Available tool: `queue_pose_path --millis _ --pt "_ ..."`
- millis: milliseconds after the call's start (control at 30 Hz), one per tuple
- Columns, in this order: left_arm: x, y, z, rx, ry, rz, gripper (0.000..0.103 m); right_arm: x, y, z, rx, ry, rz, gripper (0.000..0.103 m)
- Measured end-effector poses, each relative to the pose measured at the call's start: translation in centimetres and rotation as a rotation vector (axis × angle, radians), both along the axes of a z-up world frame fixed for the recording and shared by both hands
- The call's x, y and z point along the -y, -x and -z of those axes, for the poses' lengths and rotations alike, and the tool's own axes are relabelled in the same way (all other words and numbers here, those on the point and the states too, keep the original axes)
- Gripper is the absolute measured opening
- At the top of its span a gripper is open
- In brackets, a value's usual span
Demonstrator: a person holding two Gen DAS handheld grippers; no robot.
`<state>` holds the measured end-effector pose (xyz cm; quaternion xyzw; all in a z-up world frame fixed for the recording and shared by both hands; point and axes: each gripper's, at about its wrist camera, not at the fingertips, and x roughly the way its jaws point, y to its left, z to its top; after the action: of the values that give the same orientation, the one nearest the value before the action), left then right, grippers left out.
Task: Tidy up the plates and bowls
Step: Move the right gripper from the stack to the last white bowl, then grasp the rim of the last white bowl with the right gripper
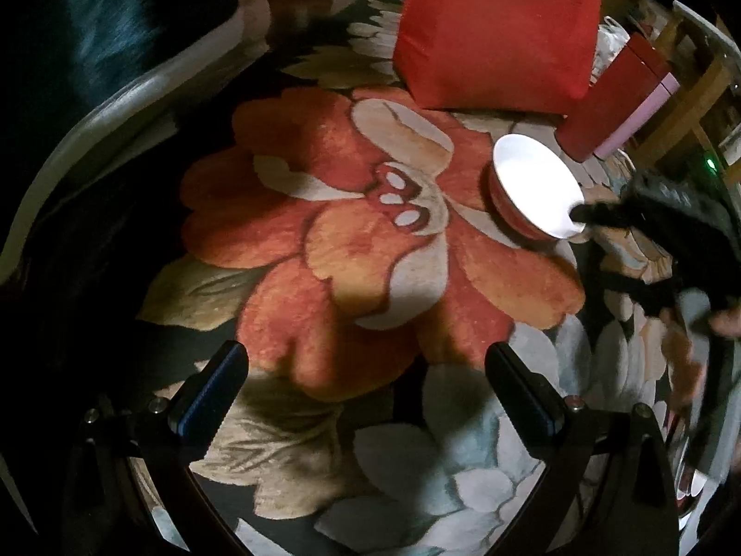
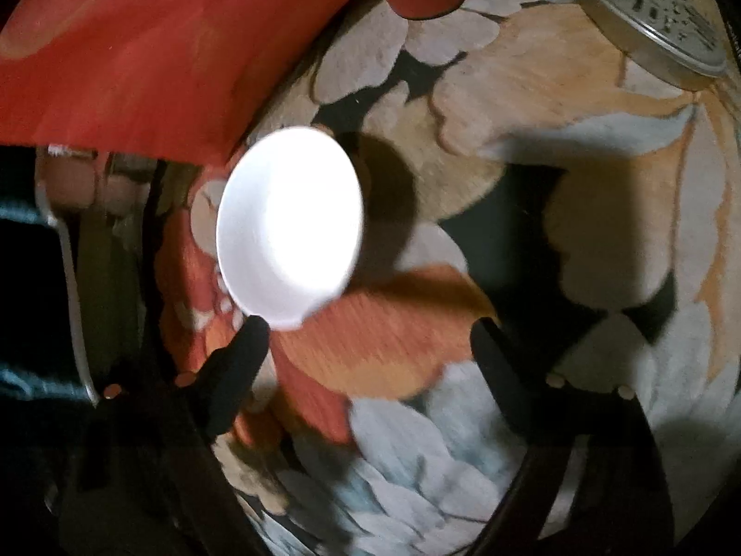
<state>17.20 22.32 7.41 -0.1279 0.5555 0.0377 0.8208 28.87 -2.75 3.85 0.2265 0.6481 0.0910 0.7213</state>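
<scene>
A bowl, white inside and red outside, sits on the floral carpet. It also shows in the right wrist view, ahead and to the left. My right gripper is open, its left finger close to the bowl's near rim; whether it touches is unclear. In the left wrist view the right gripper reaches the bowl's right rim. My left gripper is open and empty, above the orange flower, well short of the bowl.
A large red bag stands behind the bowl, with a red and pink box to its right. A perforated metal disc lies at the far right. A wooden frame stands at the right edge.
</scene>
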Motion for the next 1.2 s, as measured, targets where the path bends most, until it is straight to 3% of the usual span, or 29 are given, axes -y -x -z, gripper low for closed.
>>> queue_pose_path --millis 133,233,333,467,567,700,833,900,1033,1100,1133,1200 --pt "-0.8 0.7 0.6 -0.011 0.009 0.003 0.102 -1.1 -1.6 0.8 -0.009 -0.009 0.047 0.066" --pt "-1.4 1.2 1.1 -0.018 0.016 0.003 0.102 -2.3 -2.5 1.6 -0.021 0.014 0.034 0.034" --pt "-1.9 1.5 1.4 -0.023 0.021 0.002 0.102 -3.1 -2.7 2.1 -0.024 0.087 0.015 0.018" --pt "-2.4 1.8 1.5 -0.028 0.028 0.000 0.102 -2.9 -2.0 2.2 -0.003 0.074 -0.041 0.016" --pt "-2.2 1.8 1.7 -0.036 0.043 0.002 0.102 -3.6 -0.6 2.1 -0.010 0.034 -0.166 0.014" --pt "-1.7 1.6 2.2 -0.049 0.054 0.022 0.102 -6.1 2.2 2.1 -0.031 -0.036 -0.428 0.012" --pt "-1.0 1.5 3.4 -0.082 0.068 0.027 0.098 -9.1 5.7 1.3 -0.006 0.003 -0.697 0.012" --pt "-0.8 1.3 4.4 -0.109 0.084 0.019 0.085 -9.8 6.9 0.8 0.030 0.056 -0.751 0.015" --pt "0.1 0.6 5.4 -0.132 0.112 0.005 0.076 -10.3 7.7 0.7 0.056 0.105 -0.713 0.016" --pt "0.7 0.1 5.5 -0.134 0.125 0.019 0.052 -10.3 8.0 1.1 0.050 0.132 -0.685 0.016" --pt "1.1 -0.3 5.6 -0.139 0.133 0.033 0.048 -10.2 8.2 1.4 0.051 0.138 -0.667 0.016" --pt "1.8 -0.8 5.8 -0.147 0.146 0.051 0.032 -10.0 8.9 1.8 0.048 0.147 -0.645 0.014"
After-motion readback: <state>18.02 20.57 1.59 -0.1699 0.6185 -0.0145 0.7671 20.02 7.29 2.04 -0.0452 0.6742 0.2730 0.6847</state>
